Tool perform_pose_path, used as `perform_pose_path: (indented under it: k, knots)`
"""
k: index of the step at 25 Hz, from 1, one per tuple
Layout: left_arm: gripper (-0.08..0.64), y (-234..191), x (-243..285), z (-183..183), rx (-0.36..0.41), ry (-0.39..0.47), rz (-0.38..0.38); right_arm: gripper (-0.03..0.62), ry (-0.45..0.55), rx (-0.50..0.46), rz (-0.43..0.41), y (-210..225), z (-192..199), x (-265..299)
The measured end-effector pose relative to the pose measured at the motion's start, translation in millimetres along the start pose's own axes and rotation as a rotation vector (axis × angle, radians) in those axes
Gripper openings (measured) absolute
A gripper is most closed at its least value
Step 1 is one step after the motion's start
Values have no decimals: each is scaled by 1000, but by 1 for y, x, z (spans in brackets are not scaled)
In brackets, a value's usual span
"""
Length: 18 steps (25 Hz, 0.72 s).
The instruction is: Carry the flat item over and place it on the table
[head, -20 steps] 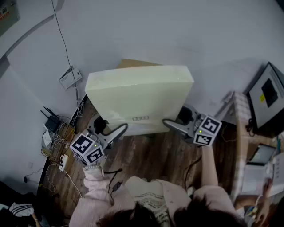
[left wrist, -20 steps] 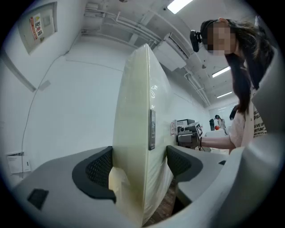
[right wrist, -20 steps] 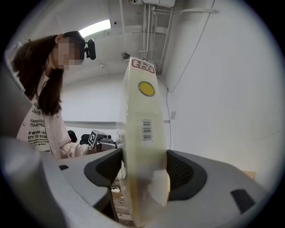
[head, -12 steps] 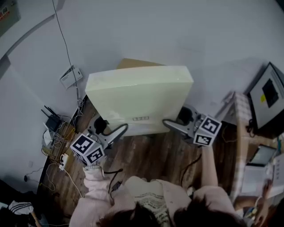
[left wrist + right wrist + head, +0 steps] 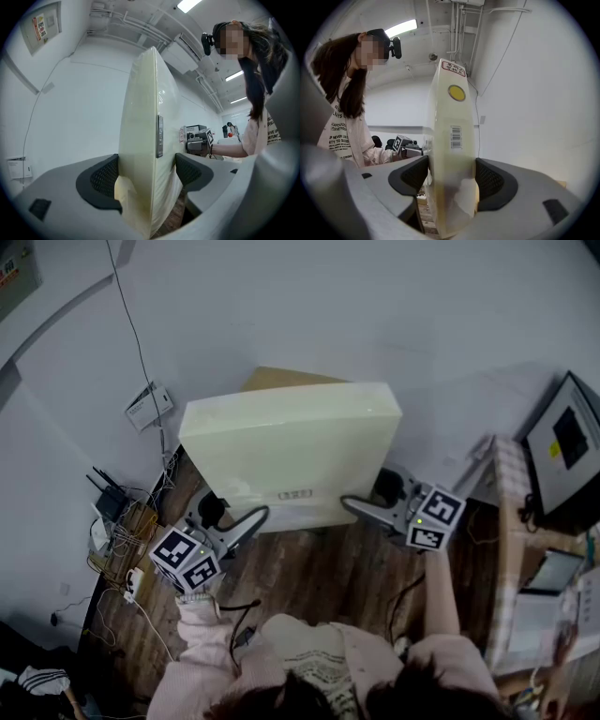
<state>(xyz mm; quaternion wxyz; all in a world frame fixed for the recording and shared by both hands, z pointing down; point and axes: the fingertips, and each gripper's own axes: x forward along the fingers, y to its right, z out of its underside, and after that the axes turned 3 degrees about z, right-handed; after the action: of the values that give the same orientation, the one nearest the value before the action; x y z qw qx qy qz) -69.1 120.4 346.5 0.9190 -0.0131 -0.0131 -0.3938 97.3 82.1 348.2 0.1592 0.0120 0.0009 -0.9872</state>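
The flat item (image 5: 291,451) is a pale cream slab in clear plastic, held upright off the wooden floor in front of a white wall. My left gripper (image 5: 232,512) is shut on its lower left corner. My right gripper (image 5: 373,495) is shut on its lower right corner. In the left gripper view the slab (image 5: 140,140) stands edge-on, with both dark pads of the gripper (image 5: 145,173) pressed on its faces. The right gripper view shows the slab's edge (image 5: 452,154) with a barcode and a yellow dot, clamped in that gripper (image 5: 451,178).
A brown cardboard piece (image 5: 281,378) leans on the wall behind the slab. A router and tangled cables (image 5: 117,507) lie at the left on the floor (image 5: 319,568). A desk edge (image 5: 511,521) and a monitor (image 5: 562,442) stand at the right.
The slab and both grippers have drifted slightly to the left in the head view. Both grips are unchanged.
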Motion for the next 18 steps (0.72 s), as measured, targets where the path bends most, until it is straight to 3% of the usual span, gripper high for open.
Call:
perform_pose_path:
  k: [9,18]
  knots:
    - [377,-11,13,2,-15,1,-15,314,-8,7,-7,18,2,5]
    - [377,-60,34,10,-29,-6,-14,314,-27,22,-5,57,10,41]
